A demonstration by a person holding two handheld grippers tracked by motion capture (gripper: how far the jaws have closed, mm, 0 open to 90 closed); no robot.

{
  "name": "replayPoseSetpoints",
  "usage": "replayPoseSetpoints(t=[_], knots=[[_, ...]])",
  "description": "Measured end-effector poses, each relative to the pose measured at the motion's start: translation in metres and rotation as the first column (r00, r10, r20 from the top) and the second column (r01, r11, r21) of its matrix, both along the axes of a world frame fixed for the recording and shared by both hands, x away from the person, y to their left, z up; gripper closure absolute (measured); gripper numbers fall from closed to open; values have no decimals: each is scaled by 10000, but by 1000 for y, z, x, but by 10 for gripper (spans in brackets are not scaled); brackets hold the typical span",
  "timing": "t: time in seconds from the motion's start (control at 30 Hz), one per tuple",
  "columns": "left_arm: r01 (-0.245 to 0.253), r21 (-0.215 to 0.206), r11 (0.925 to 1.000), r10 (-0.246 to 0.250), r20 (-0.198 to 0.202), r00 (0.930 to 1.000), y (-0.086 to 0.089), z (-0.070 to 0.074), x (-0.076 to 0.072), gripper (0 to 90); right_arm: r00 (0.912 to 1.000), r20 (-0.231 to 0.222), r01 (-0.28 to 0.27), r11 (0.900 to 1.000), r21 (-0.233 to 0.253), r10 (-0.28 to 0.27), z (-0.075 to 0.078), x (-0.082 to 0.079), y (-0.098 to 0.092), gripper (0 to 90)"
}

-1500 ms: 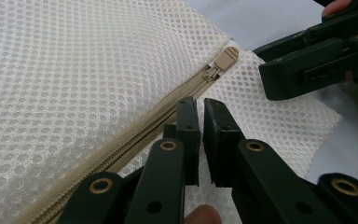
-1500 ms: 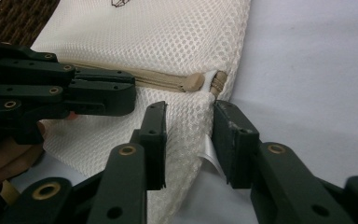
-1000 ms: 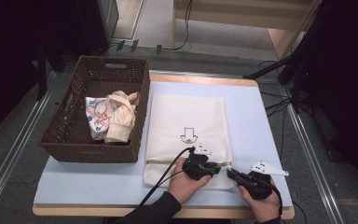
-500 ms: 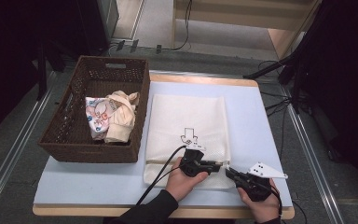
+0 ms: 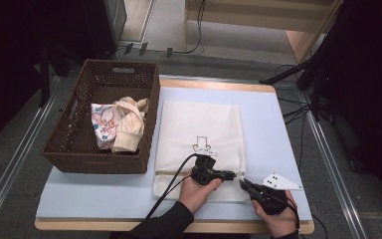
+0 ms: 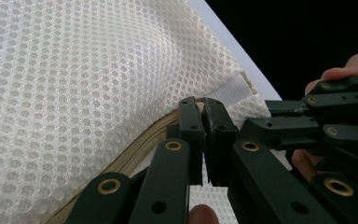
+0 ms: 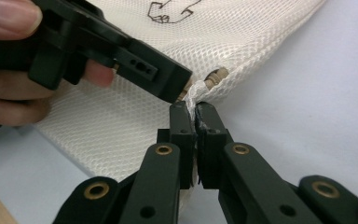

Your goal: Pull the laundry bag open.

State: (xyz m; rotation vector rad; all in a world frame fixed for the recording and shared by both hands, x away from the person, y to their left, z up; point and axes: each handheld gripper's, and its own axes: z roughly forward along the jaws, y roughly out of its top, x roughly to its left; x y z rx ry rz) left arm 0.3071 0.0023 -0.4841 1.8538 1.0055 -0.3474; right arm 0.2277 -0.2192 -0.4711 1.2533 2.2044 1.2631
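The person is working at the near right corner of the mesh laundry bag (image 5: 199, 142), lying flat in the middle of the high view; the right gripper (image 7: 195, 116) is pinching the white corner tab (image 7: 196, 95), and the left gripper (image 6: 203, 109) is clamping the zipper (image 6: 142, 149) end beside it; next, probably, pulling the zipper open while holding steady; the wicker basket (image 5: 87, 159), at left, is holding bundled cloths (image 5: 117, 124).
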Motion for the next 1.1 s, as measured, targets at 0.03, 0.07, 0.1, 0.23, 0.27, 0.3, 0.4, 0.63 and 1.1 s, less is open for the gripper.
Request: replayPoseSetpoints(t=[0.03, 0.07, 0.1, 0.23, 0.27, 0.3, 0.4, 0.63, 1.1], knots=[[-3, -6, 10000, 3, -30, 10000, 0, 0, 0, 873, 9999, 40, 106, 9999, -13, -106, 0, 0, 0, 879], [7, -10, 10000, -7, -3, 10000, 1, 0, 0, 873, 9998, 26, 194, 9998, 99, -194, 1, 0, -1, 878], [11, 27, 10000, -11, 45, 10000, 1, 0, -1, 873, 9998, -82, 157, 9994, 300, -155, 1, 0, -2, 877], [56, 104, 9999, -59, 306, 9995, 1, 0, -4, 873, 9971, -720, 318, 9941, 1033, -244, -2, 4, -7, 786], [57, 72, 10000, -59, 322, 9995, 1, 0, -5, 873, 9966, -789, 324, 9938, 1068, -241, -2, 5, -8, 744], [41, 62, 10000, -43, 320, 9995, 1, 0, -5, 873, 9959, -860, 370, 9931, 1114, -275, -2, 5, -8, 718], [54, 13, 10000, -54, 352, 9994, 2, 0, -5, 873, 9941, -1027, 474, 9902, 1317, -339, -3, 8, -10, 673], [128, 64, 9999, -132, 513, 9986, 1, 0, -7, 872, 9892, -1318, 905, 9760, 1981, -649, -4, 17, -11, 624], [-140, -349, 9993, 162, 647, 9978, 4, 4, -10, 873, 9903, -760, 1291, 9717, 1977, -1162, 3, 10, -3, 845]])
